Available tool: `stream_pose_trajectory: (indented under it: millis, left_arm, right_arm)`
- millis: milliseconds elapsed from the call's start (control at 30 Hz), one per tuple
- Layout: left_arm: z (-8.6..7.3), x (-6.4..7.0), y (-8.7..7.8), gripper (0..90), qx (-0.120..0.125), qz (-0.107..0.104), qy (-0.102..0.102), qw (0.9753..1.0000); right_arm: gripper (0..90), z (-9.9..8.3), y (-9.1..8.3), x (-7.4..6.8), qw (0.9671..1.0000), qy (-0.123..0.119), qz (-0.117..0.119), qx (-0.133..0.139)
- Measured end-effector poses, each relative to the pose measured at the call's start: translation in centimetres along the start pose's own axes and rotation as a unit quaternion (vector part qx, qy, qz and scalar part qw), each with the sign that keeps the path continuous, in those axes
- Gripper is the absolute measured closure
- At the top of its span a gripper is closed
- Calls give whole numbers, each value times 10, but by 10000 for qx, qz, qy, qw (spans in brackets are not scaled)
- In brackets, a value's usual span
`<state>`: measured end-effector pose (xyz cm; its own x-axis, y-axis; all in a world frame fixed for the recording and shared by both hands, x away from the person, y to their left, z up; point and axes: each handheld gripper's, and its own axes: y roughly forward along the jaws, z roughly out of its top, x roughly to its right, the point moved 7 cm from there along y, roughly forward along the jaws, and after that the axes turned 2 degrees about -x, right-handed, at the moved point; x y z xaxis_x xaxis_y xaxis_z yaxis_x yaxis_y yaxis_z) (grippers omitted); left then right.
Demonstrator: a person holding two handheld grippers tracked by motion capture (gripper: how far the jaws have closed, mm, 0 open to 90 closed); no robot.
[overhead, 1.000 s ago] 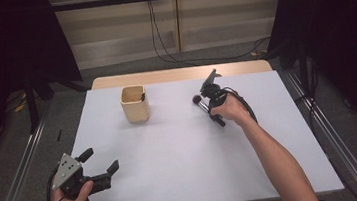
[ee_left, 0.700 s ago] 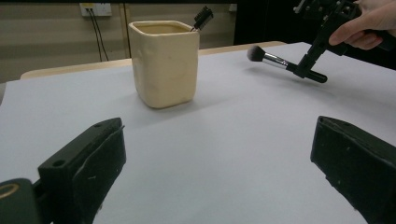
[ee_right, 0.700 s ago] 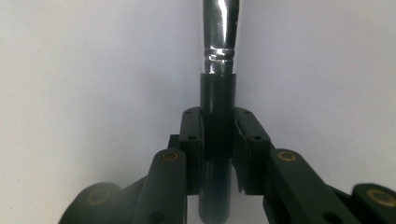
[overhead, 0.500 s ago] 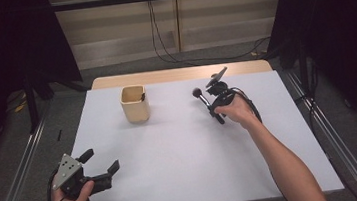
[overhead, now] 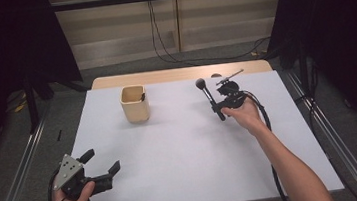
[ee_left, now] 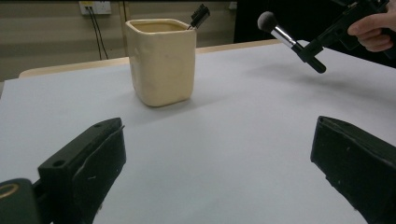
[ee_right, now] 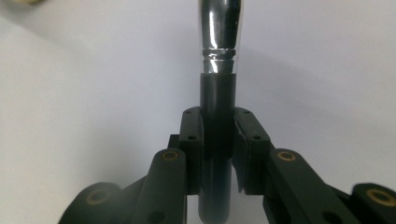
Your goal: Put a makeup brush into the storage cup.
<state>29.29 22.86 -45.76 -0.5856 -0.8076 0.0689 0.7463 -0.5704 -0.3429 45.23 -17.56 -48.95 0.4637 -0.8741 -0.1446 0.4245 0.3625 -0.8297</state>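
Observation:
A makeup brush [overhead: 209, 99] with a black handle, silver ferrule and dark tuft is lifted above the white table, tuft end pointing away and up. My right gripper [overhead: 223, 107] is shut on its handle [ee_right: 215, 126], both jaws pressed against it. The same brush [ee_left: 292, 41] hangs right of a cream square cup [overhead: 134, 103], which stands at the table's back left with a black item [ee_left: 199, 15] poking out of it. At the front left corner my left gripper [overhead: 101, 164] is held open, nothing between its jaws, far from the cup [ee_left: 162, 60].
The white table [overhead: 182, 150] has metal rails along both sides. Behind it lies a wooden strip [overhead: 179, 74], then floor with black cables. Dark curtains hang at left and right.
My right gripper has lifted the brush and carried it a little right and toward the person. The left gripper has stayed put.

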Motion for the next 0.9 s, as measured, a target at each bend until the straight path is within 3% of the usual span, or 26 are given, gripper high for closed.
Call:
stream_pose_trajectory:
  millis: [400, 667, 900]
  left_arm:
    - [-1, -2, 1, 33, -19, 13, 0, 10000]
    - [-1, -3, 2, 33, -50, 15, 45, 10000]
    - [-2, -4, 3, 33, -97, 14, 45, 9999]
  right_arm:
    - [756, -5, -8, -2, 9965, 2, 199, 808]
    - [756, -7, -16, -2, 9894, 129, 432, 1384]
    - [755, -9, -21, -10, 9842, 44, 541, 1688]
